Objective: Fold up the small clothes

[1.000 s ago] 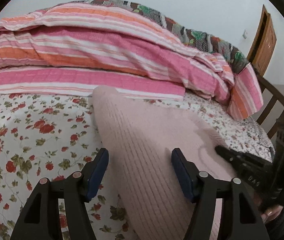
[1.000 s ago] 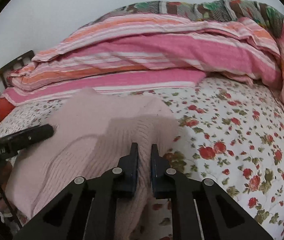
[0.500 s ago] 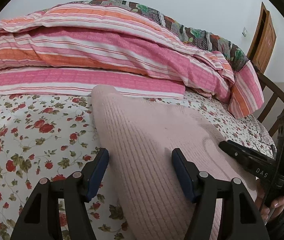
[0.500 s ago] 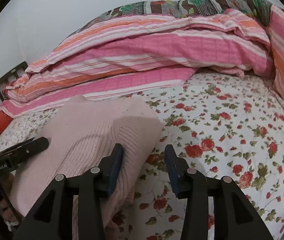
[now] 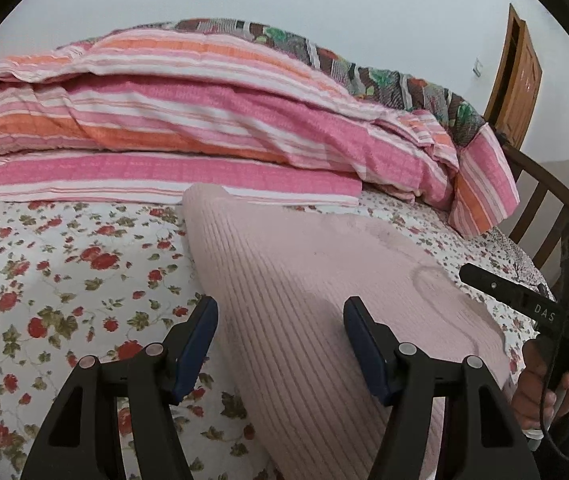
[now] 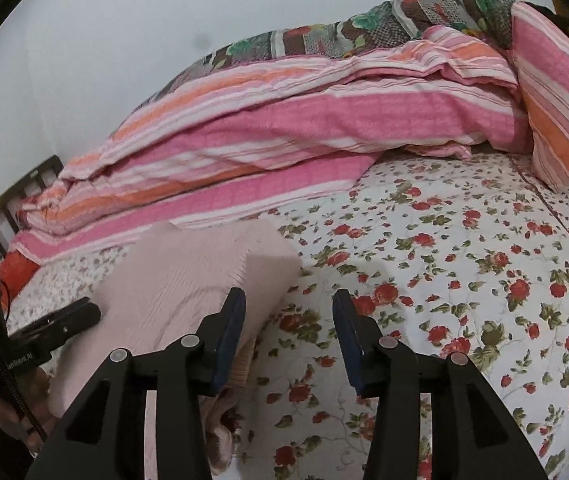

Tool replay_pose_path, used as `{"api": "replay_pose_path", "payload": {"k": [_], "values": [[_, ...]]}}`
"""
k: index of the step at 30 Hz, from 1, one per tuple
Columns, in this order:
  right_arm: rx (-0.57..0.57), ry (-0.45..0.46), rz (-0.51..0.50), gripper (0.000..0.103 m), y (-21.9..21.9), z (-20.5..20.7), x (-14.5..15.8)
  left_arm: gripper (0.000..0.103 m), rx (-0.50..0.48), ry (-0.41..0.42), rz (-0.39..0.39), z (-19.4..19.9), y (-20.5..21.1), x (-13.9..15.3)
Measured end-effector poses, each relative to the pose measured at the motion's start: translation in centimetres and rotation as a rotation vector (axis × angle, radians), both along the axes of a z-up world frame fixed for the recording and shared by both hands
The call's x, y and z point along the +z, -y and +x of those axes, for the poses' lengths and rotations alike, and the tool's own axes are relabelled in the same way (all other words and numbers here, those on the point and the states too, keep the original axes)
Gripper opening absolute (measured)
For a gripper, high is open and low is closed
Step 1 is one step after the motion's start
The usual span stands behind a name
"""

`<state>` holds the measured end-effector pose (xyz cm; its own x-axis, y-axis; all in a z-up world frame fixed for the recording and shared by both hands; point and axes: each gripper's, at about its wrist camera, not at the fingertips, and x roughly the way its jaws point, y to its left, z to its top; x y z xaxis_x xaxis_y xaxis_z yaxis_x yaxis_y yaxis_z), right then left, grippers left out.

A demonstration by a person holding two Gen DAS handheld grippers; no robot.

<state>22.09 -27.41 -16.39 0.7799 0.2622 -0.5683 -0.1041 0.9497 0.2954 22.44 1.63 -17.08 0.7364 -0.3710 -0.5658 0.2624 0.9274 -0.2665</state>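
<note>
A pale pink ribbed knit garment (image 5: 316,304) lies folded on the floral bedsheet (image 5: 64,280). My left gripper (image 5: 280,336) is open, its fingers straddling the garment's near part just above it. In the right wrist view the same garment (image 6: 188,288) lies to the left. My right gripper (image 6: 288,336) is open and empty, its left finger (image 6: 228,332) over the garment's right edge, its right finger over bare sheet. Each gripper shows at the edge of the other's view: the right one (image 5: 524,300), the left one (image 6: 60,320).
A pink and orange striped quilt (image 5: 204,120) is heaped along the back of the bed, also in the right wrist view (image 6: 324,120). A wooden bed rail (image 5: 544,200) and a door (image 5: 520,76) are at right. Floral sheet (image 6: 464,280) spreads to the right.
My right gripper was shut on the garment's edge, has let it go and opened wide, shifting right. The garment now lies flatter. My left gripper has stayed open and barely moved.
</note>
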Motion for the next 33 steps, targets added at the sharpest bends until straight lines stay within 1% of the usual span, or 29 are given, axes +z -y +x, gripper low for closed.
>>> {"api": "replay_pose_path", "payload": {"k": [3,5,11,13,14,20,27,29,33], "values": [[0.021,0.003,0.028,0.045,-0.2,-0.2,0.2,0.063,0.004,0.003,-0.01,-0.3,-0.3,0.2],[0.049,0.01,0.019,0.045,-1.1,-0.4,0.3,0.063,0.007,0.005,-0.005,-0.4,-0.3,0.1],[0.088,0.019,-0.136,0.046,-4.3,-0.9,-0.2,0.063,0.006,-0.005,0.01,-0.5,-0.2,-0.2],[0.072,-0.002,-0.195,0.047,-4.9,-0.6,-0.5,0.063,0.006,-0.006,0.008,-0.4,-0.2,-0.2],[0.062,-0.003,-0.208,0.049,-4.9,-0.4,-0.6,0.063,0.007,-0.006,0.006,-0.5,-0.3,-0.2],[0.049,-0.033,-0.138,0.051,-3.8,0.1,-0.8,0.063,0.01,-0.007,0.005,-0.5,-0.4,-0.3],[0.042,-0.029,-0.151,0.051,-3.8,0.0,-0.8,0.063,0.024,0.0,0.013,-0.7,-0.7,-0.2],[0.04,-0.03,-0.148,0.051,-3.7,0.1,-0.8,0.065,0.034,0.002,0.015,-0.8,-0.7,-0.1],[0.036,-0.027,-0.155,0.051,-3.7,0.0,-0.6,0.065,0.05,0.009,0.025,-1.0,-0.7,-0.1]]}}
